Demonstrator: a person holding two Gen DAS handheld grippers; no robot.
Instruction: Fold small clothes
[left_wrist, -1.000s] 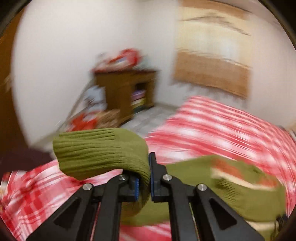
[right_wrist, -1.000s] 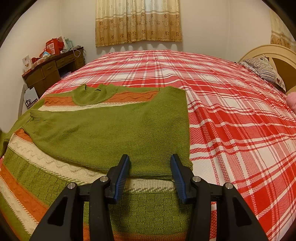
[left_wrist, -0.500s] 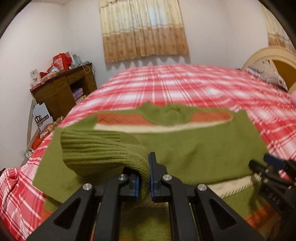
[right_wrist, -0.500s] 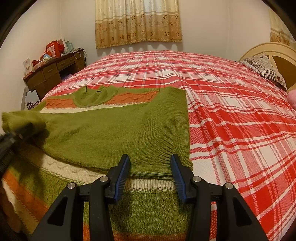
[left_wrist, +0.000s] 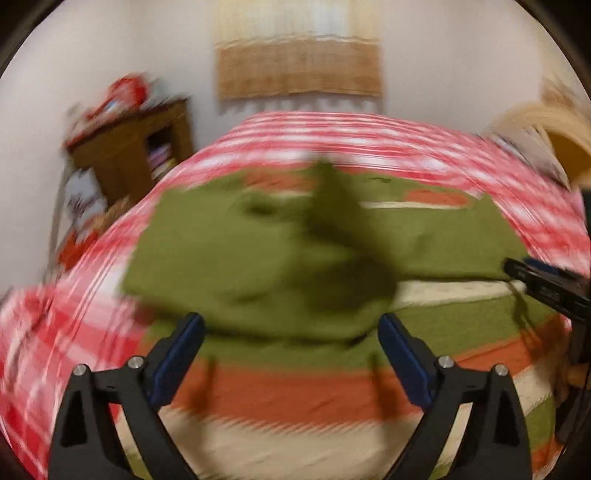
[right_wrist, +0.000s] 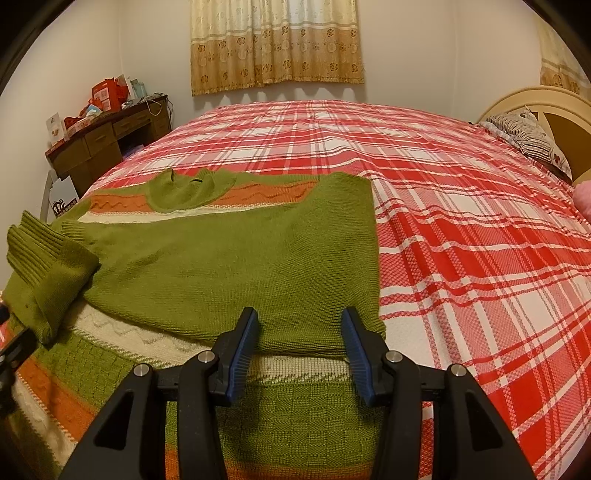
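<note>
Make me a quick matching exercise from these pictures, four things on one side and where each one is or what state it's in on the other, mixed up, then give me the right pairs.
Things
1. left gripper
2. sleeve cuff
3. pillow
4. desk

Place or state
A. against the wall, with red boxes on top
B. jaws wide apart, nothing between them
C. by the headboard
D. lying on the folded sweater's left side

Pairs: 1-B, 2-D, 3-C, 4-A

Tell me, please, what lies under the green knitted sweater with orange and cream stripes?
The green knitted sweater lies on the red-and-white plaid bedspread, bare around it. Whatever else is beneath is covered.
</note>
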